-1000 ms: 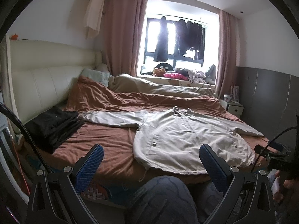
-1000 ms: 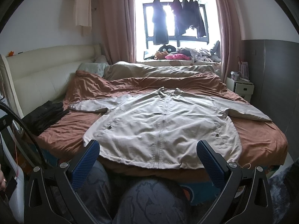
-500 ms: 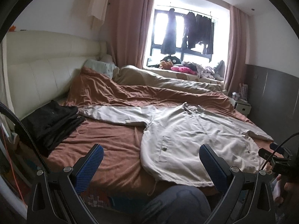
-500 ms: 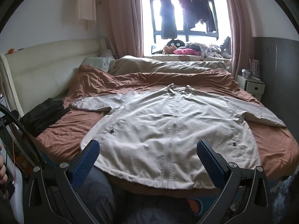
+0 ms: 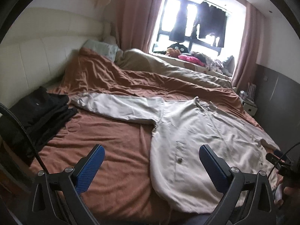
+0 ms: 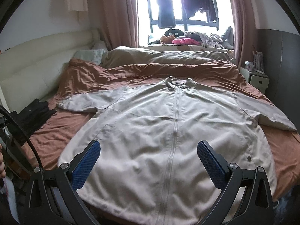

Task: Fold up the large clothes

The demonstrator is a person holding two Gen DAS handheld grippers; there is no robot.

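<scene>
Backlit window [image 6: 184, 5], cream headboard [image 6: 37, 56]

In your right view the jacket [image 6: 168, 131] lies spread mid-frame on the bed [image 6: 286, 150], dark clothes [image 6: 31, 118] at left, nightstand [image 6: 256, 78] at right, window [image 6: 183, 9] top centre.

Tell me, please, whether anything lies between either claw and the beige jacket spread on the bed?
Nothing visible does. The right claw hangs open directly over the beige jacket, and the left claw is open by its side edge. The black clothes lie off to the left, apart from the sleeve.
</scene>
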